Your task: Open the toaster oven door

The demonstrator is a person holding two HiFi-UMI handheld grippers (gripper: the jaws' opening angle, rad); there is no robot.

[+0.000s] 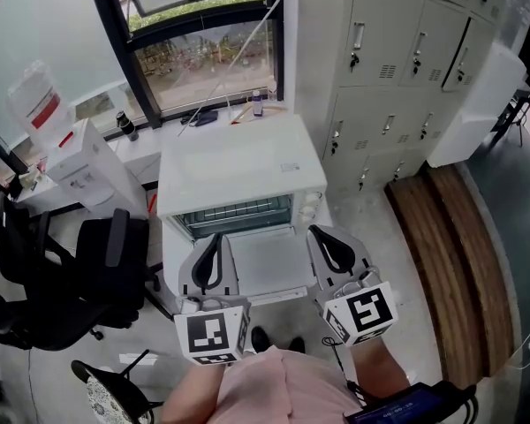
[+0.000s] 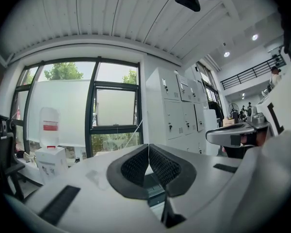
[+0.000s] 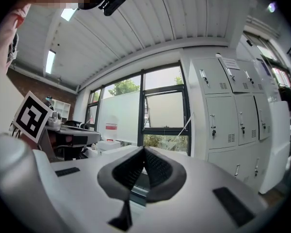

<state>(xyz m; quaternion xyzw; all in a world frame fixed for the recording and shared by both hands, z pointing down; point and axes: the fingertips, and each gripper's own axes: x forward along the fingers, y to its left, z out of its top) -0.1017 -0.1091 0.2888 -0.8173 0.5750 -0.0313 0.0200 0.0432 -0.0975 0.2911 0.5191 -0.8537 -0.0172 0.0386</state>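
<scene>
Now, one toaster oven (image 1: 238, 170), door (image 1: 261, 265) open, left gripper (image 1: 218, 238), right gripper (image 1: 315, 231), fingers (image 2: 135, 168) together.

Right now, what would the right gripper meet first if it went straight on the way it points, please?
Probably the toaster oven, near the right edge of its open front; the right gripper, jaws shut, points there from above the lowered door. Height is uncertain.

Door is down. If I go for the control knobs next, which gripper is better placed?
Right, probably. The knobs sit at the right front of the toaster oven, just beyond the right gripper. The left gripper is across the open door. Both are shut and empty.
</scene>
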